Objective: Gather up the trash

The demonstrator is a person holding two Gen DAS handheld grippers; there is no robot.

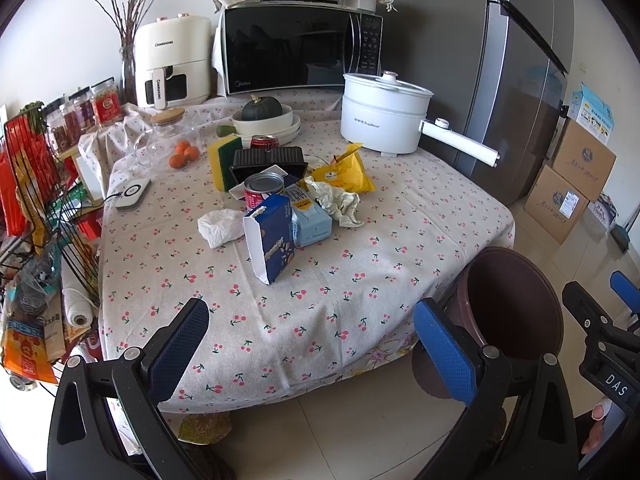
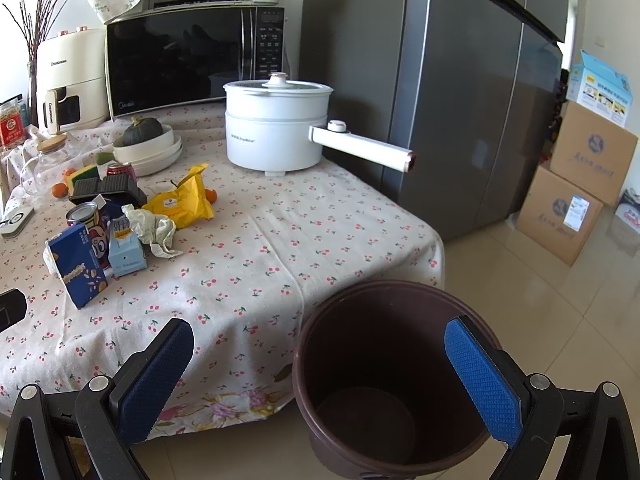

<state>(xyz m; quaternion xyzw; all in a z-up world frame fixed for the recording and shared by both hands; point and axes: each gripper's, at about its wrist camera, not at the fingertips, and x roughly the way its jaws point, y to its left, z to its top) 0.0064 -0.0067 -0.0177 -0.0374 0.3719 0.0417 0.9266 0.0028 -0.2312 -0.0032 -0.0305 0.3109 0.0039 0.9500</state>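
A wire rack (image 1: 48, 184) crowds the left edge, its contents jumbled and partly cut off. The left gripper (image 1: 312, 344) hangs spread wide and empty over the near edge of the cherry-print tablecloth (image 1: 360, 240). Mid-table lies the trash: a white tissue (image 1: 220, 226), a blue carton (image 1: 272, 238) half hiding a red can (image 1: 262, 190), a crumpled wrapper (image 1: 338, 198) and a yellow bag (image 1: 348, 170). The right gripper (image 2: 320, 376), also wide open and holding nothing, hovers above the brown bin (image 2: 320, 328) beside the table; the bin's base is out of frame.
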